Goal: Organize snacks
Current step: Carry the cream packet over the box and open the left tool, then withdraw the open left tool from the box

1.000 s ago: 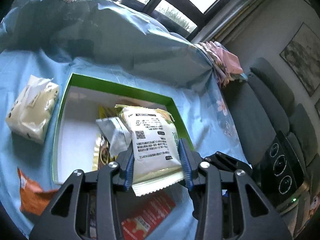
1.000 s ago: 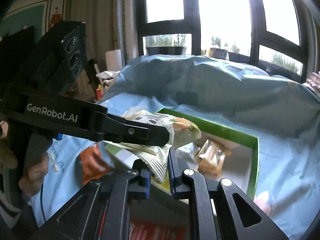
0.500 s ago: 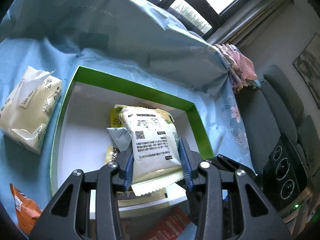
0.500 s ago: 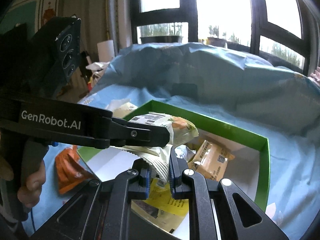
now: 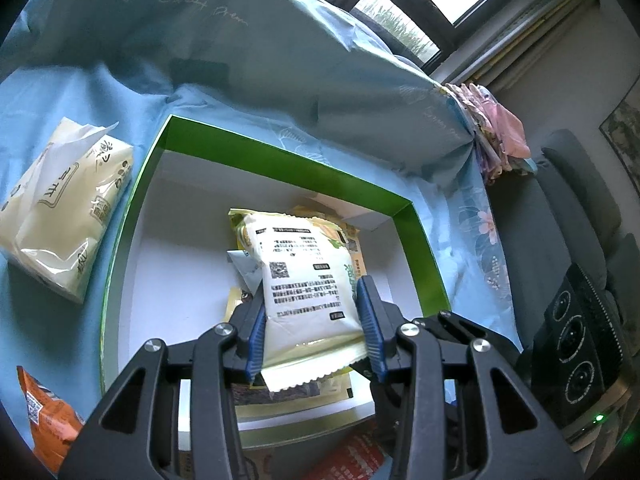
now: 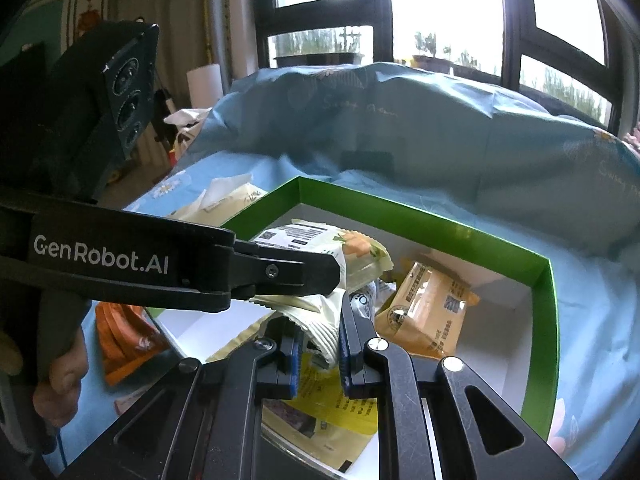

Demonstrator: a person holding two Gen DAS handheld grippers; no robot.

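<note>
Both tools grip one pale snack packet (image 5: 306, 280): the left gripper (image 5: 312, 332) clamps its sides and the right gripper (image 6: 320, 344) pinches its crimped end, holding it over the green-rimmed box (image 5: 280, 168). Inside lie an orange packet (image 6: 428, 316) and yellow packet (image 6: 336, 408). Beyond, a tissue pack (image 5: 60, 208) rests on the blue sheet (image 5: 240, 40).

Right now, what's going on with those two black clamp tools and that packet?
A person is sorting snacks with a hand-held gripper in each hand. The left gripper clamps a pale snack packet by its sides, while the right gripper pinches the same packet's crimped end. They hold it over a green box that already contains other packets.
</note>
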